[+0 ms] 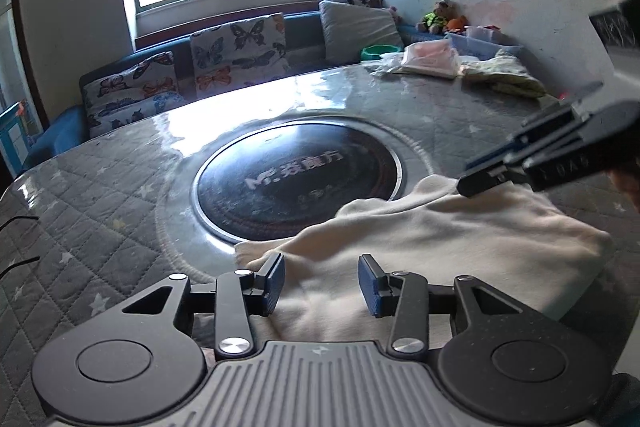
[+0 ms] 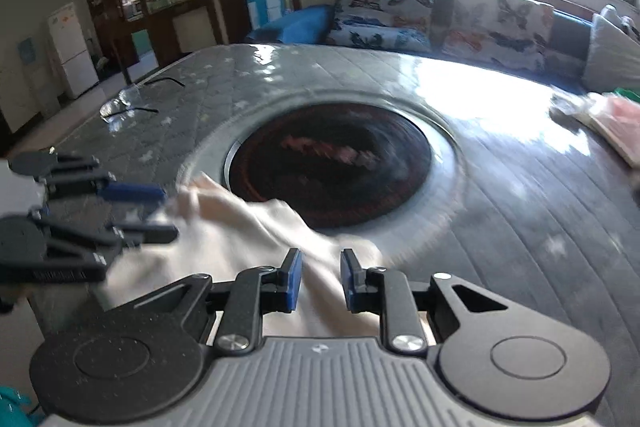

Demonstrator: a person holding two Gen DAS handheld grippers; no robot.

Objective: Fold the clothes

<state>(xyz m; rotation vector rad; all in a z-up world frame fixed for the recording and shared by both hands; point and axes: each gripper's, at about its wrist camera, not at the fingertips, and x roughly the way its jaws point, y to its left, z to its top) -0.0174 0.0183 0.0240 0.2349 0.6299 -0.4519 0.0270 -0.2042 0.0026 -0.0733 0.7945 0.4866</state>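
Observation:
A cream garment (image 1: 420, 243) lies partly folded on the grey quilted table cover (image 1: 100, 195), at the near rim of a dark round hob plate (image 1: 296, 179). My left gripper (image 1: 322, 285) hovers open over the garment's near left edge, its pads clear of the cloth. The right wrist view shows it at the left (image 2: 160, 213). My right gripper (image 2: 322, 281) has its jaws narrow with a ridge of the garment (image 2: 256, 227) filling the gap. In the left wrist view it (image 1: 476, 175) sits at the cloth's raised far right corner.
Folded pink clothes (image 1: 432, 59) and a yellowish garment (image 1: 504, 75) lie at the table's far right. A sofa with butterfly cushions (image 1: 236, 55) runs behind the table. A clear plastic item (image 2: 120, 107) and a black cable (image 2: 168, 81) rest at the far left.

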